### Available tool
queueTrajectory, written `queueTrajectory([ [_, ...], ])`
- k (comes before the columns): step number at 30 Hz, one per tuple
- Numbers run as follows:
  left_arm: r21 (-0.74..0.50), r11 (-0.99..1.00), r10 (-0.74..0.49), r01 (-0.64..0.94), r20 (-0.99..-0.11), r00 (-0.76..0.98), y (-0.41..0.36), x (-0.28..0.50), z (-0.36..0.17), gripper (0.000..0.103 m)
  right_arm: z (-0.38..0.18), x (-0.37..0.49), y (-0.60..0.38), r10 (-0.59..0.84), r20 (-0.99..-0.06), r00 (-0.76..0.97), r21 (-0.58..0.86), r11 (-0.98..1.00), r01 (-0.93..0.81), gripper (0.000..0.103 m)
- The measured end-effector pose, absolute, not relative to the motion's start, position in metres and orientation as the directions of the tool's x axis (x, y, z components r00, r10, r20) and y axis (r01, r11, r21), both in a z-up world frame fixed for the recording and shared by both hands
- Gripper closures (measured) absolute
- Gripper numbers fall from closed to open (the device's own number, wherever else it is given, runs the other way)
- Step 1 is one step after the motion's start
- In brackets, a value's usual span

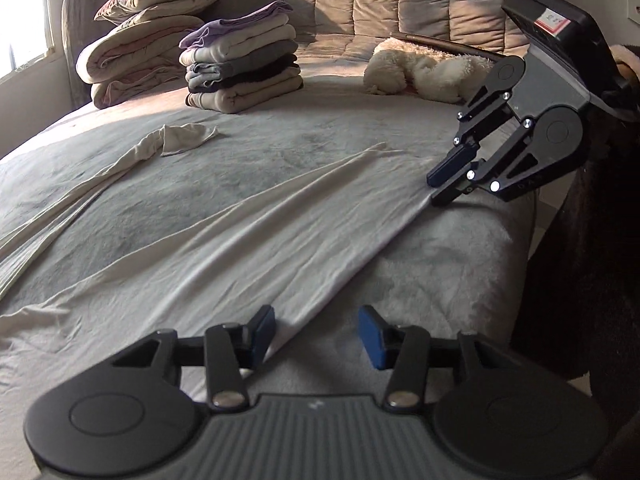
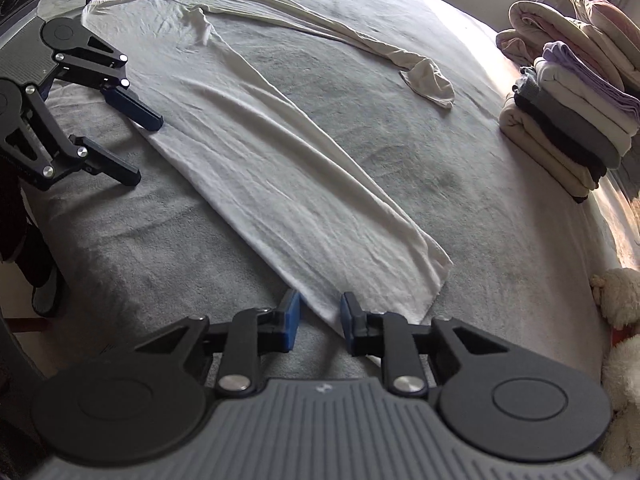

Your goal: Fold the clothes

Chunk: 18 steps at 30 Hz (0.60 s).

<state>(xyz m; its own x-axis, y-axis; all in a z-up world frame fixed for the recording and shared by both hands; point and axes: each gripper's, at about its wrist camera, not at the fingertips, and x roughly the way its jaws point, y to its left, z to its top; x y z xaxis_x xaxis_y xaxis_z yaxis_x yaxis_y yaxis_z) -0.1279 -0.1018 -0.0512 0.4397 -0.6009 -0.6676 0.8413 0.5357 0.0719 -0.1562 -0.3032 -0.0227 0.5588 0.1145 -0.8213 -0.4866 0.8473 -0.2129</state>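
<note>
A cream long-sleeved garment lies stretched out flat on the grey blanket. One sleeve trails off toward the folded pile. My left gripper is open and straddles the garment's long edge, one finger over the cloth and the other over the blanket. My right gripper sits at the garment's corner near the bed's edge. The hem runs between its pads, and a narrow gap still shows between them.
A stack of folded clothes stands beside folded quilts at the far side. A white plush toy lies near the padded headboard. The bed drops off just behind both grippers.
</note>
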Motion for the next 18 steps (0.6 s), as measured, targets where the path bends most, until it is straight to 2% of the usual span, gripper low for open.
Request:
queueTrajectory([
  [1, 0.083, 0.533, -0.598, 0.842, -0.666, 0.445, -0.107, -0.127, -0.052, 0.063, -0.024, -0.155, -0.306, 0.108, -0.822, 0.559, -0.216, 0.850, -0.481, 0.093],
  [3, 0.100, 0.533, -0.594, 0.840, -0.664, 0.455, -0.114, -0.126, -0.052, 0.073, -0.026, -0.154, -0.310, 0.103, -0.825, 0.556, -0.216, 0.851, -0.478, 0.099],
  [4, 0.112, 0.533, -0.589, 0.839, -0.662, 0.463, -0.116, -0.126, -0.053, 0.084, -0.026, -0.154, -0.311, 0.101, -0.825, 0.555, -0.221, 0.848, -0.482, 0.102],
  [5, 0.122, 0.535, -0.584, 0.836, -0.662, 0.470, -0.119, -0.126, -0.052, 0.099, -0.026, -0.155, -0.310, 0.098, -0.825, 0.556, -0.230, 0.841, -0.490, 0.103],
  [6, 0.132, 0.536, -0.579, 0.834, -0.661, 0.477, -0.121, -0.126, -0.051, 0.102, -0.025, -0.157, -0.310, 0.094, -0.824, 0.558, -0.242, 0.832, -0.498, 0.103],
  [12, 0.089, 0.506, -0.629, 0.858, -0.642, 0.438, -0.113, -0.136, -0.039, 0.102, -0.014, -0.170, -0.313, 0.090, -0.824, 0.559, -0.273, 0.802, -0.532, 0.103],
  [18, 0.112, 0.473, -0.609, 0.874, -0.675, 0.416, -0.115, -0.143, -0.051, 0.100, -0.017, -0.170, -0.311, 0.085, -0.859, 0.504, -0.251, 0.790, -0.560, 0.103],
])
